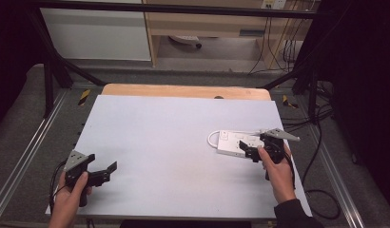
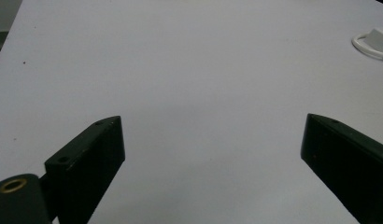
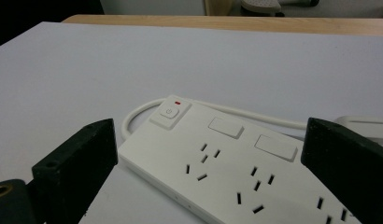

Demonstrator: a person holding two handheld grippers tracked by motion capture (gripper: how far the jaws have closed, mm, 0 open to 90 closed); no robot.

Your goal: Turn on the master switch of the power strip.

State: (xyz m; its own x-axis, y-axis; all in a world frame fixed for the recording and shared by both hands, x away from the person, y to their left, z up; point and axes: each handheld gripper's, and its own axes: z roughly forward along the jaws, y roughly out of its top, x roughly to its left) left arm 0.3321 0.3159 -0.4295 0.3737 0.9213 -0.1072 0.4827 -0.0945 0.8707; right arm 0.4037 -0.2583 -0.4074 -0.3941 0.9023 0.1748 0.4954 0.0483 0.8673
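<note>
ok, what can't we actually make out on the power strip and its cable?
- Power strip: near end cut off by the bottom edge, right gripper view.
- High view: right tongs cover part of it; sockets too small.
- Cable: runs off the right edge, plug unseen.

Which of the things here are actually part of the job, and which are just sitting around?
Part of the job:
- white power strip with its cable
- right gripper, open, jaws either side of the strip
- left gripper, open, over bare table

Just around:
- white table
- wooden shelf unit behind
- floor cables
</note>
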